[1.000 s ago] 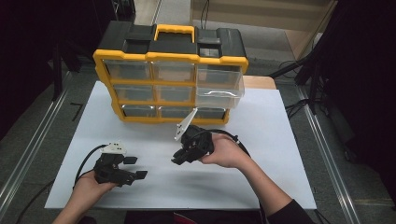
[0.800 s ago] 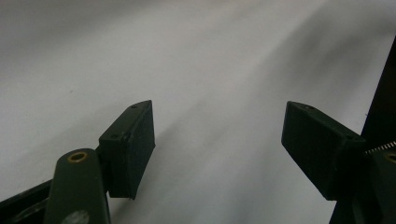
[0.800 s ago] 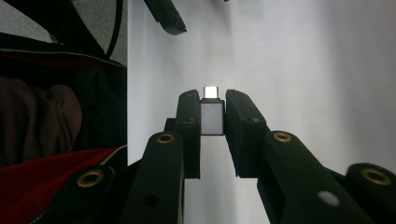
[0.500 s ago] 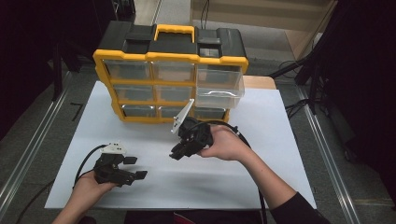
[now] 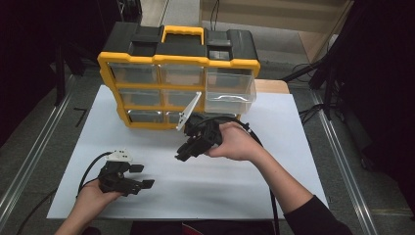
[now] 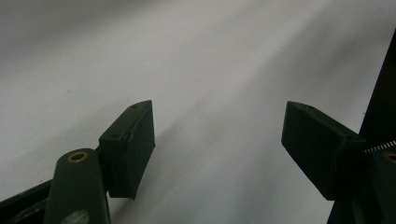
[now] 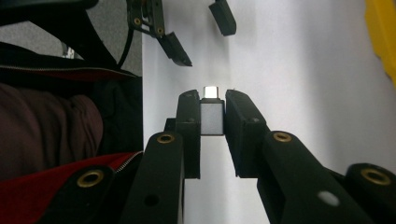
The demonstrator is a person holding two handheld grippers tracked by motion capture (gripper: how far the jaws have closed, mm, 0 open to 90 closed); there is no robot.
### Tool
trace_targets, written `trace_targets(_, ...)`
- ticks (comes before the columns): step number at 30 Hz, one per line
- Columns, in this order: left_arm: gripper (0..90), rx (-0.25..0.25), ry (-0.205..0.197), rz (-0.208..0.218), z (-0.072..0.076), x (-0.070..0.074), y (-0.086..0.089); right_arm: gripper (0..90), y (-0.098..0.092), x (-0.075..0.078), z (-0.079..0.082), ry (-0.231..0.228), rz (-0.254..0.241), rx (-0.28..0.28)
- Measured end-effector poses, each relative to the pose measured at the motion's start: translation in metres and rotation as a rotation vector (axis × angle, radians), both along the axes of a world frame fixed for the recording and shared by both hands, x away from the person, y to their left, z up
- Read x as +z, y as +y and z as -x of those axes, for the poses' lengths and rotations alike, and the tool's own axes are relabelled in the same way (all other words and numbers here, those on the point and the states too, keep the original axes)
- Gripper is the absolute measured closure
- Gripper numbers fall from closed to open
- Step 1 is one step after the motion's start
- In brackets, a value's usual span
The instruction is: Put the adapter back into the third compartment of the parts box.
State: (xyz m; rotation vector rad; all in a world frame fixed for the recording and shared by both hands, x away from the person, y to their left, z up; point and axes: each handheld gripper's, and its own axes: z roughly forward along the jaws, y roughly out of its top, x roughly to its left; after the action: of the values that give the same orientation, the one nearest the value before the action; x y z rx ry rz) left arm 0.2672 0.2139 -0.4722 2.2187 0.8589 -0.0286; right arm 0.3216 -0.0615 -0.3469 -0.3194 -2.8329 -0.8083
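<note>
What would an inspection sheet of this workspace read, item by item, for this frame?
Surface: white sheet on the table, bare in front of the person.
Job's things: yellow-and-black drawer organiser standing at the sheet's far edge; its clear right-hand drawer is pulled out. Small white block with a metal tip held between the right gripper's jaws.
Clutter: nothing seen.
Grippers: left gripper open, low over the sheet; right gripper shut on the block, in front of the organiser.
Cables: black cable trailing from the left gripper; another beside the right forearm.
Surroundings: dark floor, metal rails along the table sides.
</note>
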Motion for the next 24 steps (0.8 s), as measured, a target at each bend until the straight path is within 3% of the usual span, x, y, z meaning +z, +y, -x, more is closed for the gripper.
trace_targets(17,27.2,-0.002,0.001,-0.004,0.0,0.0,0.0,73.8,-0.002,0.037,-0.004,-0.04,-0.025,-0.015)
trace_targets(24,27.2,-0.002,0.002,-0.003,0.0,0.0,0.0,73.8,-0.005,0.051,-0.011,-0.032,-0.029,-0.021)
